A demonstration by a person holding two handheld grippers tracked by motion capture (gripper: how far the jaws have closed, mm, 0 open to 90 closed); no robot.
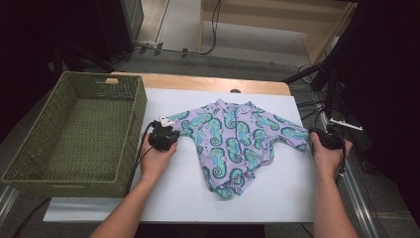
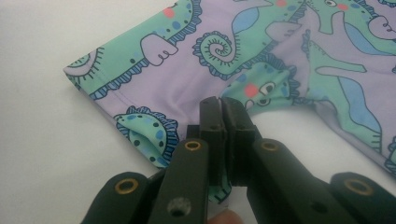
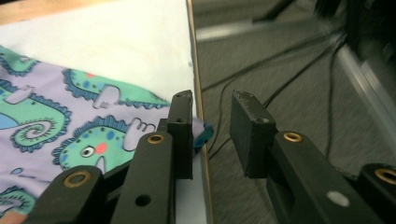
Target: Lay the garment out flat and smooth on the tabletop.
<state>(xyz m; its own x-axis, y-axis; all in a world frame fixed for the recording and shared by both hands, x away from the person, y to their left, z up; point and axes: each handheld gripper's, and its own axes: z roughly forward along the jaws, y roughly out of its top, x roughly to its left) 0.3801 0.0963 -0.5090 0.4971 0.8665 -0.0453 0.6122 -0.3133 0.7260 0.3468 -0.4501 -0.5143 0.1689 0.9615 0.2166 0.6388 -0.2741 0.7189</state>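
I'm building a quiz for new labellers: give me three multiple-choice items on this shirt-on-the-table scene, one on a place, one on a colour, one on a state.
1. Where does the green wicker basket stand?
A. left of the shirt
B. right of the shirt
C. on the shirt

2. What is the base colour of the seahorse-print shirt?
A. red
B. lilac
C. black

3. How does the left tool stand?
A. wide open above the basket
B. shut on the shirt's sleeve
C. lying flat on the floor

Answers:
1. A, the basket sits at the table's left side in the high view.
2. B, lilac cloth shows between the teal seahorses.
3. B, its jaws meet with sleeve cloth pinched between them.
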